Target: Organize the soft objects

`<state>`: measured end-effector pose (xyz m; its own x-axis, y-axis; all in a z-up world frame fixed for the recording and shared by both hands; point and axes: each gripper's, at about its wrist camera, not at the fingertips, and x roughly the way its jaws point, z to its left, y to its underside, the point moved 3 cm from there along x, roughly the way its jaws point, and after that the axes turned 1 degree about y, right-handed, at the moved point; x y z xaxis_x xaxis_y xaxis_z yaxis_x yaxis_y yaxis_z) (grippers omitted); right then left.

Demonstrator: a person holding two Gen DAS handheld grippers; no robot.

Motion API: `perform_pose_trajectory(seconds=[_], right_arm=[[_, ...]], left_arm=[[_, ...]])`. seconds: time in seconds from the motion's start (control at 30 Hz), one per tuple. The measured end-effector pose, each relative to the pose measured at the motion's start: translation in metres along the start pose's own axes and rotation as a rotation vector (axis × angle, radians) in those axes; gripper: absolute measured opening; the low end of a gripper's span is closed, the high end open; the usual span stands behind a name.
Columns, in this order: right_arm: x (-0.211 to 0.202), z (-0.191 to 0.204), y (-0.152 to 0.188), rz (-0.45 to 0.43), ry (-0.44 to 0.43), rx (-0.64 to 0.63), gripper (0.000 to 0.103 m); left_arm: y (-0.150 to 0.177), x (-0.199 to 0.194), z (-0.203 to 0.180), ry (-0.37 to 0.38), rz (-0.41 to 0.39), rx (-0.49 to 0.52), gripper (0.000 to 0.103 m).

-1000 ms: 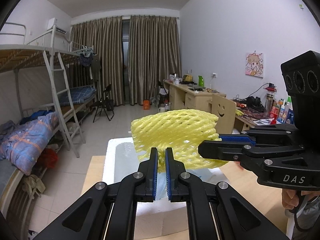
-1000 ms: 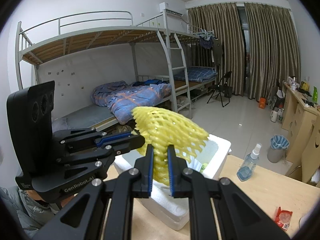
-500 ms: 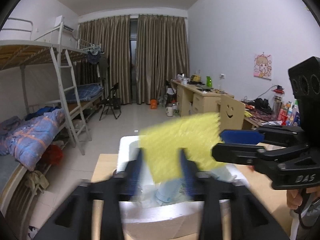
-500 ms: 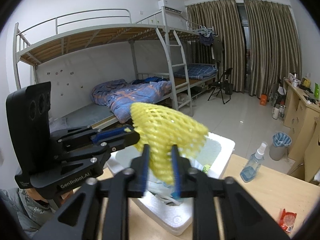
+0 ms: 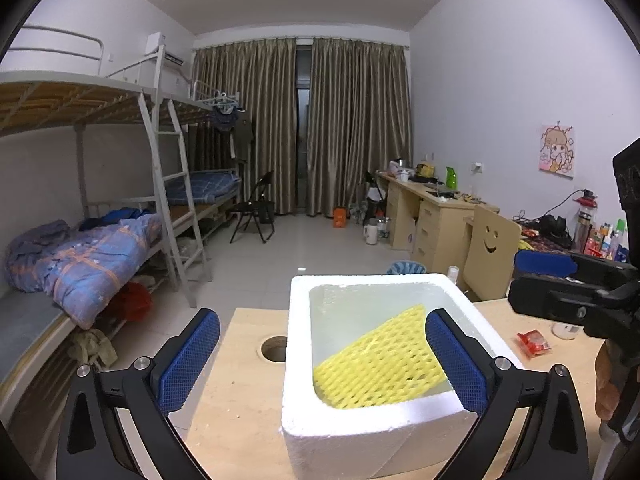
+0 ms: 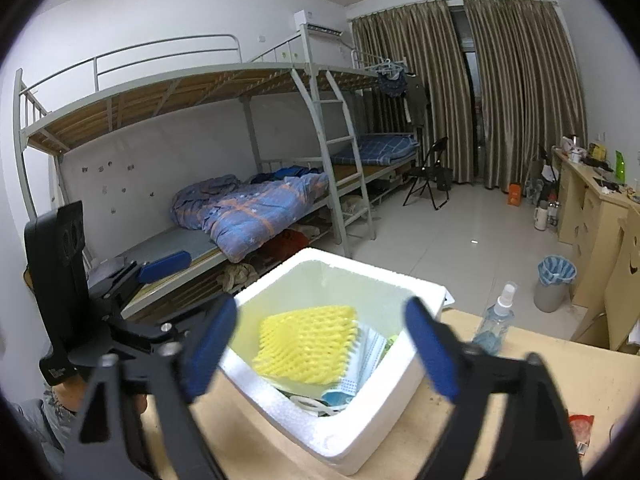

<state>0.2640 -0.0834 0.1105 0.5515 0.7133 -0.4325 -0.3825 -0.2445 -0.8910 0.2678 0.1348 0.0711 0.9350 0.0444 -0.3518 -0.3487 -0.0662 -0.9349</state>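
Just released | yellow foam net (image 6: 308, 344) was seen lying inside the white foam box (image 5: 360, 426) at the table's (image 5: 248, 412) near edge | left gripper (image 5: 320, 360) and right gripper (image 6: 320, 348) jaws, just spread, held nothing | deposit step judged done; another soft item to be fetched next.

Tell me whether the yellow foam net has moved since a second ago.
Yes. The yellow foam mesh net dropped from above the white foam box's rim down inside it, after both grippers' jaws, which have just been opening, let go.

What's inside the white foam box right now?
The yellow foam net lies on top in the foam box, partly over a blue face mask. A white cord peeks out; anything beneath is covered.
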Motion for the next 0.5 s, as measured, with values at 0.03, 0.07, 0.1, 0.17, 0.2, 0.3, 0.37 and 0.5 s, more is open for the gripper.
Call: perform_pose_trajectory(seconds=[0.03,0.07,0.1,0.17,0.2,0.3,0.37,0.5], right_arm=[[-0.003,0.001,0.000,-0.008,0.005,-0.002,0.098],[-0.004,0.003,-0.001,-0.013,0.007,-0.007,0.098],[-0.006,0.004,-0.001,-0.015,0.006,-0.011,0.099],[-0.011,0.008,-0.002,-0.023,0.010,-0.014,0.103],[-0.012,0.009,-0.001,-0.023,0.011,-0.017,0.103],[-0.015,0.014,-0.001,-0.014,0.021,-0.026,0.103],[-0.023,0.017,0.000,-0.026,0.025,-0.028,0.103],[-0.038,0.021,0.000,-0.050,0.024,-0.026,0.103]], left_arm=[[0.000,-0.002,0.000,0.000,0.000,-0.001,0.103],[0.000,-0.005,0.000,-0.003,-0.003,-0.005,0.103],[0.000,-0.007,0.000,-0.003,-0.004,-0.007,0.103],[-0.001,-0.013,0.000,0.001,-0.007,-0.008,0.103],[-0.001,-0.016,-0.001,-0.001,-0.011,-0.007,0.103],[-0.002,-0.030,-0.001,-0.002,-0.025,-0.012,0.103],[-0.002,-0.038,-0.002,-0.005,-0.033,-0.014,0.103],[-0.002,-0.056,-0.010,-0.001,-0.049,0.000,0.103]])
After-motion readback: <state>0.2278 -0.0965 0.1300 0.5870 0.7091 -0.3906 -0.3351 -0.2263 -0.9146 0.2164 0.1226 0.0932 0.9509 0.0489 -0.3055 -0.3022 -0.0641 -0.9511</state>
